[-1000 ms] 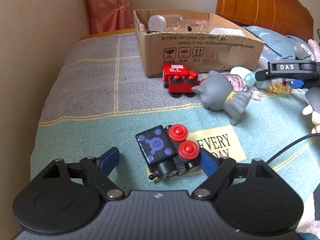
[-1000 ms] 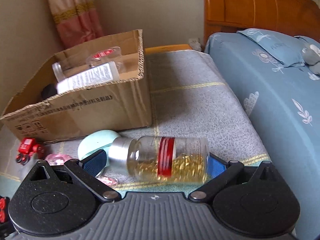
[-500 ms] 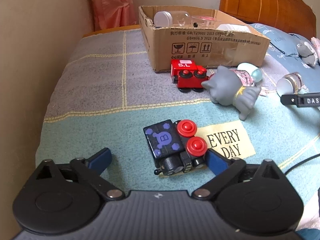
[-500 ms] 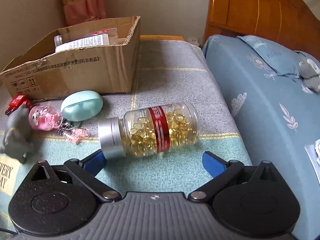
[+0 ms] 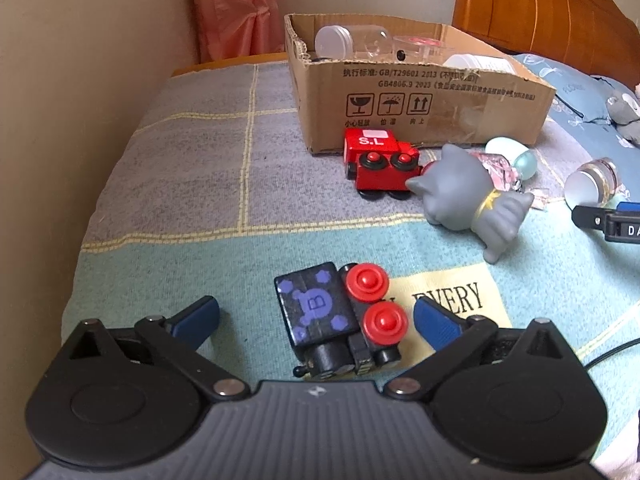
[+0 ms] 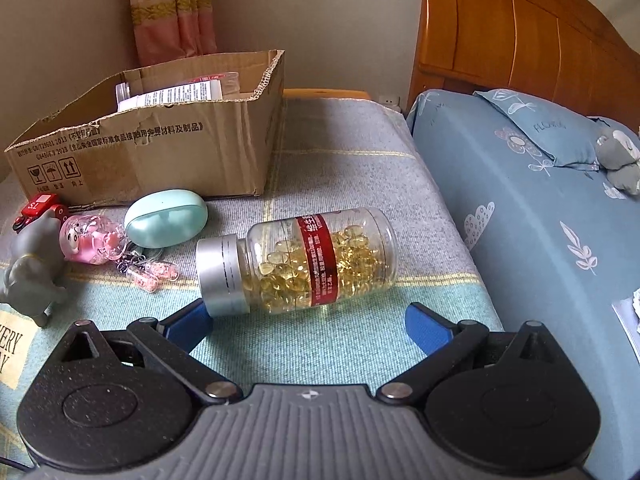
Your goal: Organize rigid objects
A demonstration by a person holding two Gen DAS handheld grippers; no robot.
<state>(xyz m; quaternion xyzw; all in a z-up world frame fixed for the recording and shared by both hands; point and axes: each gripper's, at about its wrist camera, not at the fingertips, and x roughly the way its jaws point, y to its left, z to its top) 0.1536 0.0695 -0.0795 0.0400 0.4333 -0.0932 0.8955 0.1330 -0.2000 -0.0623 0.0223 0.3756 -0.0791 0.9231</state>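
Observation:
A black toy train with red wheels [image 5: 340, 318] lies on its side on the blanket, between the fingers of my open left gripper [image 5: 316, 320], untouched. A clear bottle of yellow capsules [image 6: 300, 260] with a silver cap lies on its side just beyond my open right gripper [image 6: 308, 322]; it also shows in the left wrist view [image 5: 592, 182]. A cardboard box [image 5: 420, 96] holding bottles stands at the back; it also shows in the right wrist view [image 6: 152, 148]. A red toy train [image 5: 378, 164] lies in front of the box.
A grey cat figure [image 5: 472, 200], a mint case [image 6: 166, 218] and a pink keychain [image 6: 92, 238] lie between the two grippers. A wall runs along the left. A blue pillow [image 6: 540, 136] and a wooden headboard [image 6: 520, 40] are at the right.
My right gripper has opened and let go of the capsule bottle, which now lies on the blanket, and has drawn back. My left gripper has drawn back slightly from the black train.

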